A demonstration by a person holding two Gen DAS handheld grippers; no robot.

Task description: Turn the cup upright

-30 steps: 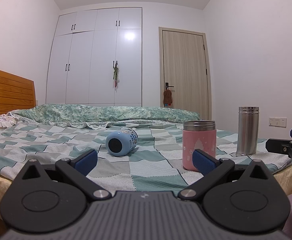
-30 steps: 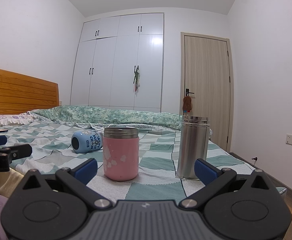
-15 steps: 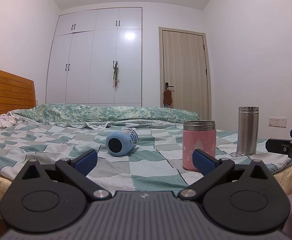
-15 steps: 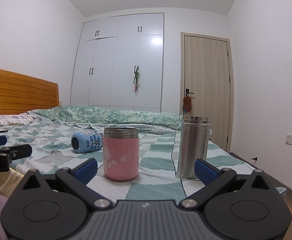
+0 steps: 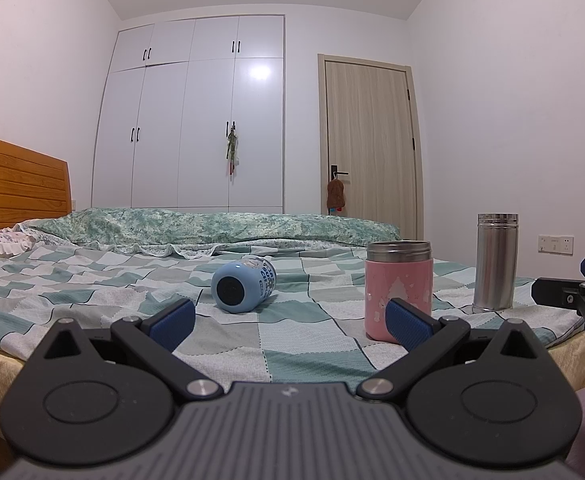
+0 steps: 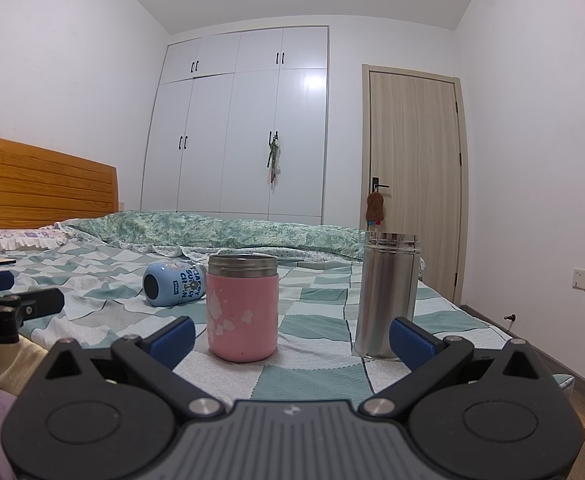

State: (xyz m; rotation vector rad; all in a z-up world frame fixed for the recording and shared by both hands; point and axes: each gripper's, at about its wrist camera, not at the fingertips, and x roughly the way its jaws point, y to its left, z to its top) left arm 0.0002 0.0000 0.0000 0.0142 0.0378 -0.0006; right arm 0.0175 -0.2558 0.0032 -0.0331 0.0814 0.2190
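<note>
Tipped cup [image 5: 243, 286] left of mug [image 5: 397, 290]

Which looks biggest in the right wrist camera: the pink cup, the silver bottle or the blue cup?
1. silver bottle: tallest.
2. pink cup: close behind, wider but shorter.
3. blue cup: smallest, though it lies farther away, so its real size is unsure.

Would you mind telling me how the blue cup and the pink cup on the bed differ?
The blue cup lies on its side; the pink cup stands upright. The blue cup carries printed lettering; the pink cup has pale speckles and a steel rim. Both rest on the checked bedspread, untouched, well ahead of either gripper.
</note>
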